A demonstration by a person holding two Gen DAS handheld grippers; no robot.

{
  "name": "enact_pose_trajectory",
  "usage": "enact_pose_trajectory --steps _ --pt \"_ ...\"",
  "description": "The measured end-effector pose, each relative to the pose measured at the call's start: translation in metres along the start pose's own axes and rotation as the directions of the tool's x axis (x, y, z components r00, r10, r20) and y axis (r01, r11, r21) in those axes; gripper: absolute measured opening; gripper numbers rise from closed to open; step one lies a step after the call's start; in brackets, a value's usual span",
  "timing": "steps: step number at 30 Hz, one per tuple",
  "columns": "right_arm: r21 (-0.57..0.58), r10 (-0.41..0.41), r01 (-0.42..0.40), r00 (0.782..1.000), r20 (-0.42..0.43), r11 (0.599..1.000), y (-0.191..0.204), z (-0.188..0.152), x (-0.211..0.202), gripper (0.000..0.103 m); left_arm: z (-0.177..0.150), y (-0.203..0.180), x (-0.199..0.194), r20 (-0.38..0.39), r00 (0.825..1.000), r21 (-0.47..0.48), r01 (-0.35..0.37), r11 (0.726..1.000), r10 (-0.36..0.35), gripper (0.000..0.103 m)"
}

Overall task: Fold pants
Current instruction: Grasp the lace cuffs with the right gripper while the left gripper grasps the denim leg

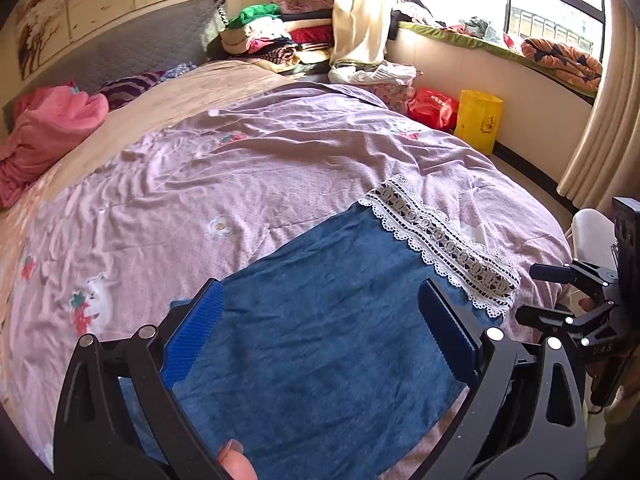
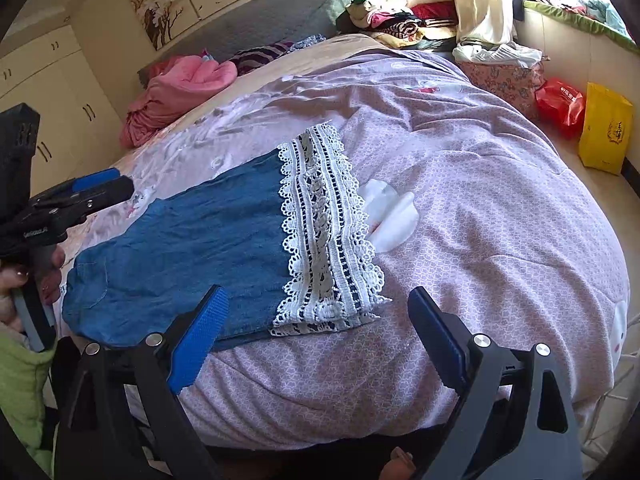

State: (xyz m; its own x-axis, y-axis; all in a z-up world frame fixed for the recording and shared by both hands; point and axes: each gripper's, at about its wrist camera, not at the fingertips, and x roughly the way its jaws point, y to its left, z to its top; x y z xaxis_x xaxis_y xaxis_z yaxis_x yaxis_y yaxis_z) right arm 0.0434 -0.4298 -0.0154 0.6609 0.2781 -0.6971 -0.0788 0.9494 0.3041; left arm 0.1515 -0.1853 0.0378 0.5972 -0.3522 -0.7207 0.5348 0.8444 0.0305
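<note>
Blue denim pants (image 2: 192, 248) with a white lace hem (image 2: 324, 232) lie flat on the pink quilt (image 2: 480, 200) near the bed's front edge. They also show in the left wrist view (image 1: 320, 340), lace hem (image 1: 440, 244) to the right. My left gripper (image 1: 320, 320) is open and empty, hovering over the blue cloth; it also shows at the left of the right wrist view (image 2: 100, 188). My right gripper (image 2: 316, 336) is open and empty, just in front of the lace hem, its left finger (image 2: 200, 336) over the pants' near edge.
A pink blanket (image 2: 180, 88) lies near the headboard. A pile of folded clothes (image 2: 400, 12) sits at the far corner. Red (image 2: 560, 100) and yellow (image 2: 604, 132) bags stand on the floor by the window wall. Wardrobe doors (image 2: 60, 92) are at left.
</note>
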Motion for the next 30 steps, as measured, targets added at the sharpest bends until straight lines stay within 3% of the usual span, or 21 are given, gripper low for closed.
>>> enact_pose_trajectory --steps 4,9,15,18,20,24,27,30 --pt "-0.003 0.012 -0.012 1.000 -0.007 1.000 0.000 0.007 0.012 0.091 0.018 -0.003 0.035 -0.053 0.996 0.005 0.069 0.998 -0.069 0.091" --pt "0.026 0.025 -0.024 0.999 -0.038 0.999 -0.006 0.009 0.032 0.089 0.036 -0.001 0.077 -0.100 0.991 0.033 0.091 0.995 -0.088 0.091" --pt "0.021 0.022 -0.021 0.999 -0.036 1.000 -0.004 0.002 0.036 0.058 0.048 -0.001 0.117 -0.132 0.981 0.033 0.149 0.988 -0.144 0.091" --pt "0.049 0.064 -0.064 0.998 -0.009 0.997 -0.005 0.002 0.029 0.056 0.053 -0.005 0.133 -0.141 0.970 0.027 0.203 0.979 -0.197 0.091" --pt "0.032 0.073 -0.072 0.997 -0.008 0.997 -0.003 0.002 0.031 0.056 0.057 -0.009 0.144 -0.156 0.958 0.018 0.245 0.969 -0.239 0.089" --pt "0.060 0.082 -0.080 0.996 -0.031 0.995 -0.007 0.002 0.043 0.056 0.061 -0.016 0.162 -0.195 0.937 0.023 0.301 0.953 -0.291 0.072" --pt "0.064 0.094 -0.093 0.995 -0.023 0.994 -0.007 0.004 0.045 0.056 0.062 -0.019 0.174 -0.222 0.911 0.011 0.360 0.933 -0.349 0.062" --pt "0.070 0.098 -0.097 0.995 -0.012 0.993 -0.007 0.005 0.045 0.051 0.062 -0.023 0.181 -0.243 0.877 0.003 0.428 0.904 -0.415 0.058"
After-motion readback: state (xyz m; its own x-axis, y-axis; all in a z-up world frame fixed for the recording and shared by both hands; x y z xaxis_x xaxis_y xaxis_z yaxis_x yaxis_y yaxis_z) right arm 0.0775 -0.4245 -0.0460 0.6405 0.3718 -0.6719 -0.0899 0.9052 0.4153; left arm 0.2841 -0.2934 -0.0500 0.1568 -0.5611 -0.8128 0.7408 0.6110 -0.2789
